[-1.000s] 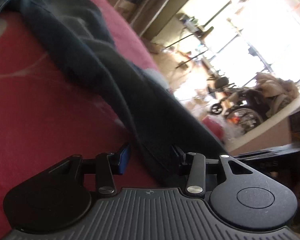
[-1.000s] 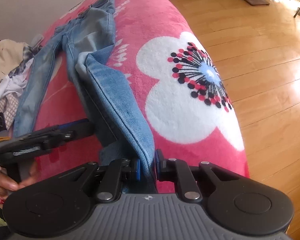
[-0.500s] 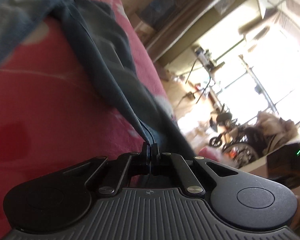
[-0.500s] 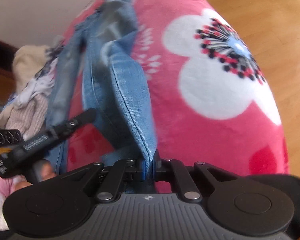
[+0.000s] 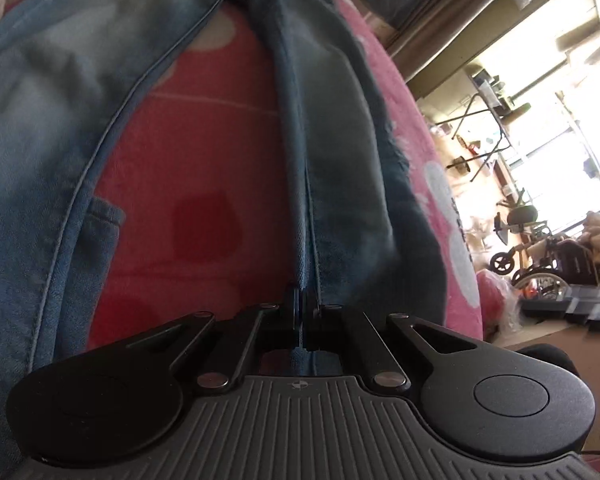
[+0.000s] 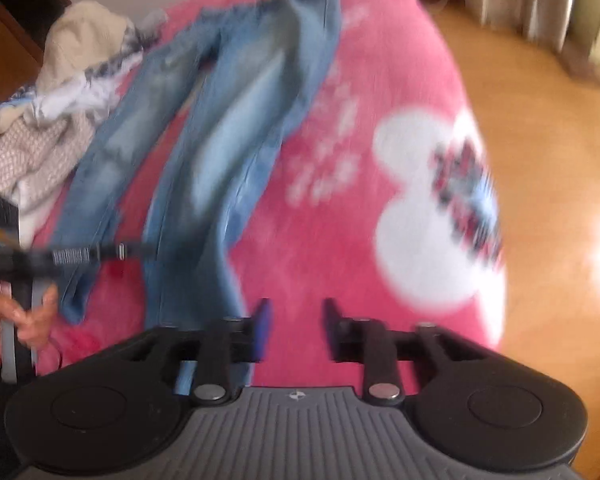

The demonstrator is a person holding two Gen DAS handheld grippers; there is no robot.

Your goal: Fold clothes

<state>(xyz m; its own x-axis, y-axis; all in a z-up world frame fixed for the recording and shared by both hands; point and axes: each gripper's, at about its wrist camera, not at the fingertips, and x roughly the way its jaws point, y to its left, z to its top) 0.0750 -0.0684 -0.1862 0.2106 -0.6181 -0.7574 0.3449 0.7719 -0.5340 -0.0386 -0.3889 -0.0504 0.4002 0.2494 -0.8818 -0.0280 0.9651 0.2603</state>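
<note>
A pair of blue jeans (image 6: 228, 128) lies on a pink flowered blanket (image 6: 380, 92), both legs stretched away from me. My left gripper (image 5: 303, 300) is shut on the seam edge of one jeans leg (image 5: 328, 128), which runs taut up the left wrist view. The other leg (image 5: 60, 92) lies flat to the left. My right gripper (image 6: 296, 320) hovers above the blanket with its jaws opening; nothing is between them, and the denim lies just left of its left finger. In the blurred right wrist view the left gripper (image 6: 136, 250) also shows, held by a hand (image 6: 20, 316).
A heap of pale clothes (image 6: 56, 92) sits at the far left end of the blanket. Wooden floor (image 6: 548, 128) lies to the right of the bed. A wheelchair (image 5: 540, 256) and cluttered furniture stand by a bright window beyond the bed's edge.
My left gripper closed on the jeans leg and drew it taut across the blanket. My right gripper let go of the denim edge it held, opened and rose.
</note>
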